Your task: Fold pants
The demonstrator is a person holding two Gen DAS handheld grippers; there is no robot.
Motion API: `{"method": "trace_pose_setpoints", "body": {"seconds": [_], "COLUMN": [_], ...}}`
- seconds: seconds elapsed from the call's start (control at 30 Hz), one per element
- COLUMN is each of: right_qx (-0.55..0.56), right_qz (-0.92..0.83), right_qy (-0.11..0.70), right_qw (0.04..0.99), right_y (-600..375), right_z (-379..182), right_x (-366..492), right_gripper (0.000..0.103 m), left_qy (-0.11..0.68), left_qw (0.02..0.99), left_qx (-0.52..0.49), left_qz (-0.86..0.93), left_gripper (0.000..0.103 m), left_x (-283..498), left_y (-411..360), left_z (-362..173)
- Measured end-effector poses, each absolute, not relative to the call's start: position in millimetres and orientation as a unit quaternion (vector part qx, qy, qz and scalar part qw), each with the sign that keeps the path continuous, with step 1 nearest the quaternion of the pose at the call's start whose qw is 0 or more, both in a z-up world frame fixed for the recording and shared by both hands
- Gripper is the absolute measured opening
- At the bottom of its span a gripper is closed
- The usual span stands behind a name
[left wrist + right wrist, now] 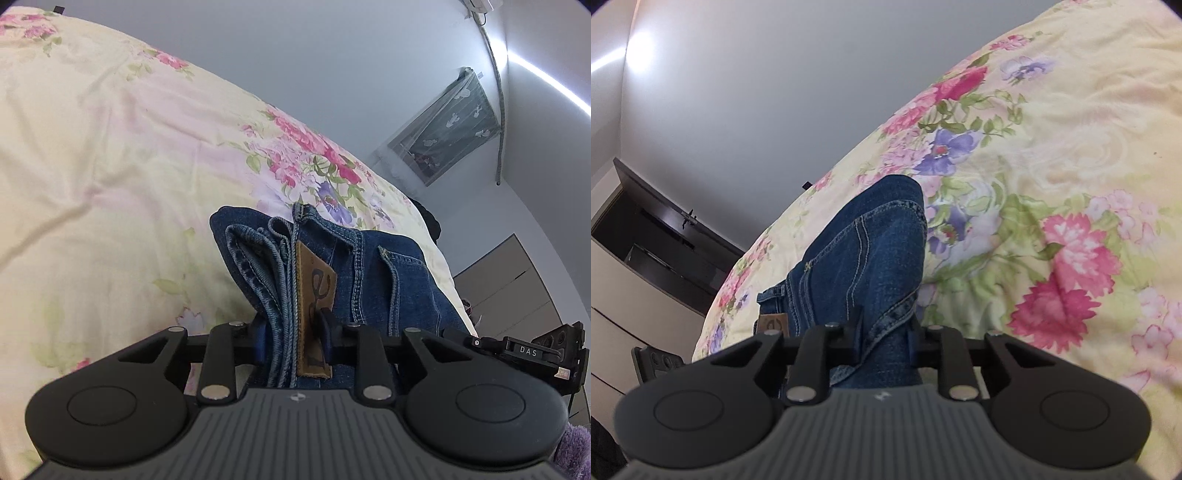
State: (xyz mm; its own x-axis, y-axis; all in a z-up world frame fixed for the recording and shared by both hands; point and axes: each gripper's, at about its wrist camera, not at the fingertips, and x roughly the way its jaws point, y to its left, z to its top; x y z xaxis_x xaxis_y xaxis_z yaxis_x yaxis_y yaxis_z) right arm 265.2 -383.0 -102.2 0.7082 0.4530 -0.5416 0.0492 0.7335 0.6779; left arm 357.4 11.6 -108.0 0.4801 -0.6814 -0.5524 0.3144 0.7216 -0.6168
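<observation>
Here your left gripper (293, 332) is clamped on the jeans (332, 266) at the waistband: its jaws stand narrow, with several stacked layers of denim and the brown leather patch (314, 314) squeezed between them. The bunched hems and seams stand on edge in the grip, and the rest of the folded fabric runs away from the fingers over the floral bedspread (110, 147). Past the bed you see a grey wall, a framed picture (447, 129) hanging on it, and a closet door (517, 284) at the far right.

Your right gripper (884, 332) is likewise closed down on the jeans (871, 251), its jaws drawn close with a thick fold of dark denim pinched between the pads. From this side the folded leg rises away from the fingers, its rounded end lying against the bedspread (1071, 166), and the leather patch (774, 323) shows low on the left, beside the other gripper's body (657, 365). A dark shelf recess (657, 243) sits in the wall at far left.
</observation>
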Motion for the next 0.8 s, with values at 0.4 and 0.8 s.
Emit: {"method": "trace_pose_setpoints", "body": {"seconds": [0.4, 0.8], "right_qx": [0.342, 0.342], "right_qz": [0.222, 0.261], "right_qy": [0.386, 0.453], "right_qw": [0.828, 0.781], "right_y": [-215.7, -93.1], "right_z": [-89.0, -158.1], "right_x": [284.0, 349.2], "right_gripper": [0.017, 0.017], "left_qy": [0.443, 0.475], "left_qw": [0.861, 0.852], "left_qx": [-0.139, -0.165], "left_qz": [-0.208, -0.147], "left_gripper": [0.03, 0.03], "left_x": [334.8, 357.2], "left_y": [163.0, 273.1], "left_z": [-31.7, -103.3]}}
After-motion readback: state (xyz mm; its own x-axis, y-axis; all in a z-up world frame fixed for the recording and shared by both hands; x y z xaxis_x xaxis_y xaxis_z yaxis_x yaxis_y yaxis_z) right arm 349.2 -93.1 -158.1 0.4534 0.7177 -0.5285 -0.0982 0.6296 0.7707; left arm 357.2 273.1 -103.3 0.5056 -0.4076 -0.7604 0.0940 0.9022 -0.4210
